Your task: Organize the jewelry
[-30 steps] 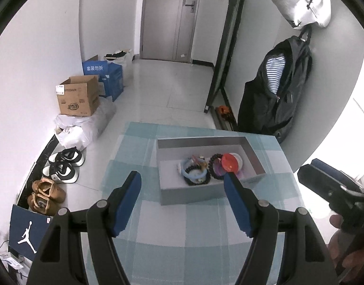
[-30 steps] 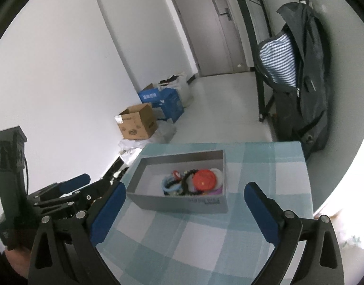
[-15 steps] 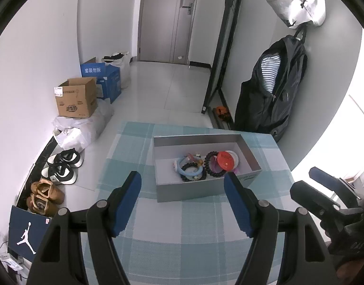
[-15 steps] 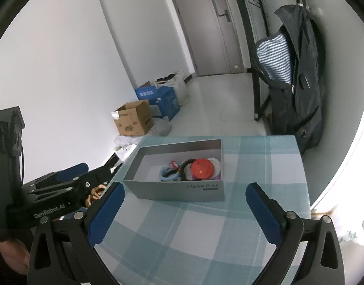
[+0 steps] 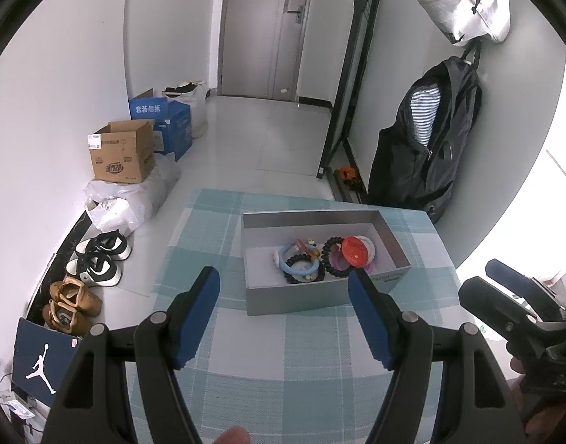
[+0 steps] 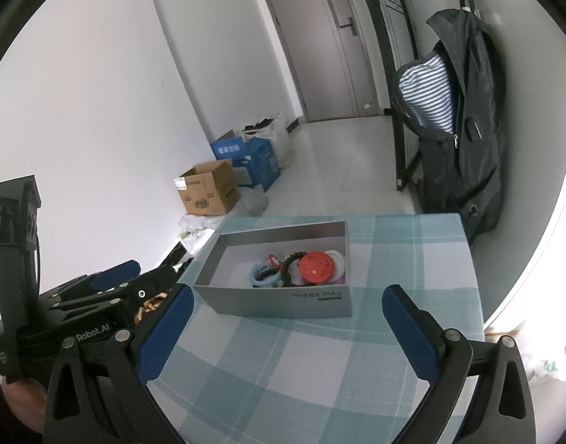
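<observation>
Teal-and-white checked cloth covers the table [image 5: 301,351], where a grey box [image 5: 301,298] holds the jewelry [image 5: 319,257] — bracelets and a red disc. Both the left gripper [image 5: 283,312] and the right gripper [image 6: 286,327] hang released on the box's near side, grasping nothing. Beyond the box lie pale floor tiles, a cardboard carton [image 5: 122,155] and a grey door [image 5: 268,29].
</observation>
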{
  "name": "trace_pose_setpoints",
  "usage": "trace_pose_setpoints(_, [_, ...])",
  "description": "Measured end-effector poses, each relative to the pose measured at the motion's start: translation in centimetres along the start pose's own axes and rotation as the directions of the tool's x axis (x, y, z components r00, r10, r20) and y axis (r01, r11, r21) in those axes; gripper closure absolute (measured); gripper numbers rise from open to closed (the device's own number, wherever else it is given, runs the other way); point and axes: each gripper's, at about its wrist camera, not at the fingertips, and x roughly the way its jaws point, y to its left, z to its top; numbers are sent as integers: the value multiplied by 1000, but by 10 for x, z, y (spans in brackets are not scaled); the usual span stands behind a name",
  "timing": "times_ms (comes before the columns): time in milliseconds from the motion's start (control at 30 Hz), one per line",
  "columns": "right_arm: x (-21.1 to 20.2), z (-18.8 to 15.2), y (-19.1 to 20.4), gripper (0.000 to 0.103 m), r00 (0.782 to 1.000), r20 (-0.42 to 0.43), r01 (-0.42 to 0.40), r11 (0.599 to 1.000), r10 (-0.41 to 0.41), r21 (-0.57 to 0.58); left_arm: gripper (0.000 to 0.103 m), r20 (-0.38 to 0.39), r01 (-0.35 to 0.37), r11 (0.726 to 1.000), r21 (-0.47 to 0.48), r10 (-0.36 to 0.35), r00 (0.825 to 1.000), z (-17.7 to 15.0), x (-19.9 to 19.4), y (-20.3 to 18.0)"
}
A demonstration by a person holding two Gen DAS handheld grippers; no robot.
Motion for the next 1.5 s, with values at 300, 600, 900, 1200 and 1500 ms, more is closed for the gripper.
trace_pose_setpoints(300, [-1, 1, -2, 0, 1000, -1, 4, 1000, -4, 8, 35, -4, 12, 1000, 20, -12, 1000, -1, 2, -5])
trace_pose_setpoints(600, [-1, 1, -2, 0, 1000, 1, 5, 1000, -5, 5, 35, -26, 2, 1000, 18, -2, 1000, -1, 7, -5])
trace_pose_setpoints(900, [-1, 1, -2, 0, 1000, 0, 6, 1000, -6, 6, 35, -23, 4, 1000, 13, -4, 1000, -1, 6, -5])
trace_pose_setpoints(1200, [0, 1, -2, 0, 1000, -1, 6, 1000, -6, 7, 35, -24, 13, 1000, 11, -13, 1000, -1, 6, -5])
trace_pose_setpoints(1500, [0, 1, -3, 0, 1000, -3, 6, 1000, -6, 9, 35, -30, 20, 1000, 5, -20, 999, -2, 7, -6])
